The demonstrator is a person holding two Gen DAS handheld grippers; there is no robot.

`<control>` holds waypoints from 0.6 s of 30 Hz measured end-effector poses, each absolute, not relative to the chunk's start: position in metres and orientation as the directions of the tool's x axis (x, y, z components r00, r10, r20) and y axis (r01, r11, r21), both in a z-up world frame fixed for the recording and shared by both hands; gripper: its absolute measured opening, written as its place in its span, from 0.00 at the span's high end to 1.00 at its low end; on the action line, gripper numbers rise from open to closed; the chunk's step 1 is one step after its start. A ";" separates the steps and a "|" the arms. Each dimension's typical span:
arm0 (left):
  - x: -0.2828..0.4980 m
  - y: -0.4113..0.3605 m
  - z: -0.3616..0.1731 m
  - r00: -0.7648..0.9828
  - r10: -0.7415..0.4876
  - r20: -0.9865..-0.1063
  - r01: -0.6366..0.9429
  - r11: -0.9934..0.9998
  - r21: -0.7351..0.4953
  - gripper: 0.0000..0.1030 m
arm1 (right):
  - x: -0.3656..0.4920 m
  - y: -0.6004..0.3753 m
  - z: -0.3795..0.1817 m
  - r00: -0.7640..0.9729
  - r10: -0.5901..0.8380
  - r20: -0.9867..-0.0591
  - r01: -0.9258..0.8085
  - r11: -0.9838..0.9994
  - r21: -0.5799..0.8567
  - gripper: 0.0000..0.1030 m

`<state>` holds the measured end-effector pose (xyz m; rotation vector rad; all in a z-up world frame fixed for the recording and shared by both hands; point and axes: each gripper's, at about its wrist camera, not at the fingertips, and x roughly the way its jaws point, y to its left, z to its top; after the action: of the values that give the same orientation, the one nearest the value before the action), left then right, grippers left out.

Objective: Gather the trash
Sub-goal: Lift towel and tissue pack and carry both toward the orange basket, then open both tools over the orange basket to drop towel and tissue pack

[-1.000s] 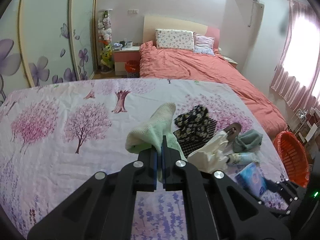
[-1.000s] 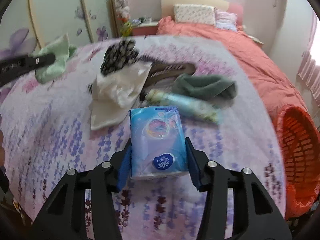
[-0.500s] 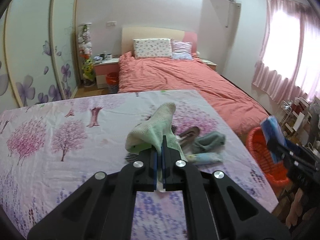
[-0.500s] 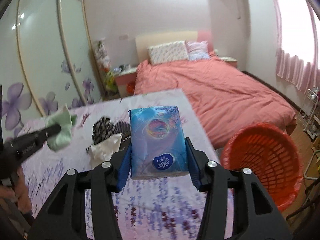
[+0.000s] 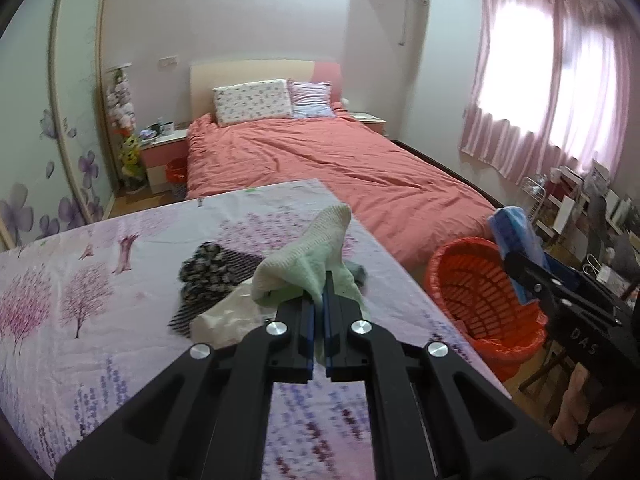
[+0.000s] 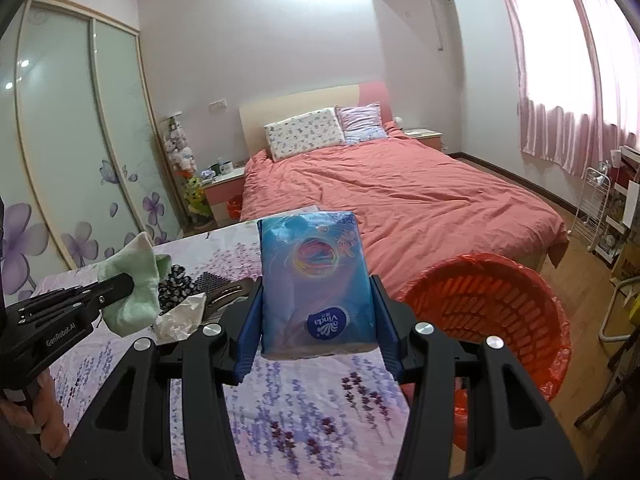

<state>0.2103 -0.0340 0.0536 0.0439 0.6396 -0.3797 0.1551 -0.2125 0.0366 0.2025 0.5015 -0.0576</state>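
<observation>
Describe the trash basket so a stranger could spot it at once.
Find the table with the floral cloth in front of the pink bed. On the floor by its right edge stands the orange basket, round, slatted, lined with an orange bag; nearby things are cloth or paper.

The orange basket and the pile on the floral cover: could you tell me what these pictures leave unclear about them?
- Basket bottom: right wrist view, hidden by its near wall; contents unknown.
- Basket: left wrist view, partly behind the right gripper and tissue pack.
- Pile: left wrist view, partly behind the green sock and left gripper.

Daylight glares through the pink curtains (image 5: 548, 80), blowing out the window. Fisheye bends dark corners. The near bedspread (image 5: 312, 432) blurs.
</observation>
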 end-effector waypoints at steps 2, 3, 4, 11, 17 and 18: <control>0.207 -0.047 0.055 0.732 -0.346 -0.586 0.381 0.922 -0.069 0.96 | 0.153 -0.221 0.035 0.877 -0.015 -0.480 0.115 0.977 0.181 0.51; 0.206 -0.052 0.055 0.731 -0.352 -0.585 0.389 0.919 -0.067 0.96 | 0.152 -0.224 0.035 0.878 -0.019 -0.479 0.120 0.976 0.182 0.51; 0.204 -0.058 0.056 0.728 -0.360 -0.583 0.400 0.914 -0.065 0.96 | 0.151 -0.227 0.035 0.878 -0.024 -0.478 0.126 0.975 0.184 0.51; 0.198 -0.095 0.056 0.706 -0.410 -0.578 0.468 0.882 -0.055 0.96 | 0.143 -0.254 0.030 0.881 -0.057 -0.470 0.174 0.962 0.210 0.51; 0.196 -0.135 0.051 0.658 -0.490 -0.572 0.545 0.834 -0.088 0.96 | 0.139 -0.284 0.025 0.879 -0.094 -0.468 0.223 0.948 0.228 0.51; 0.195 -0.139 0.050 0.652 -0.498 -0.572 0.554 0.828 -0.089 0.96 | 0.138 -0.290 0.023 0.878 -0.100 -0.468 0.230 0.945 0.231 0.51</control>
<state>0.1955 -0.1391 0.0500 0.0963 0.6198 -0.5983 0.1384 -0.2896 0.0232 0.2861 0.4691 -0.1745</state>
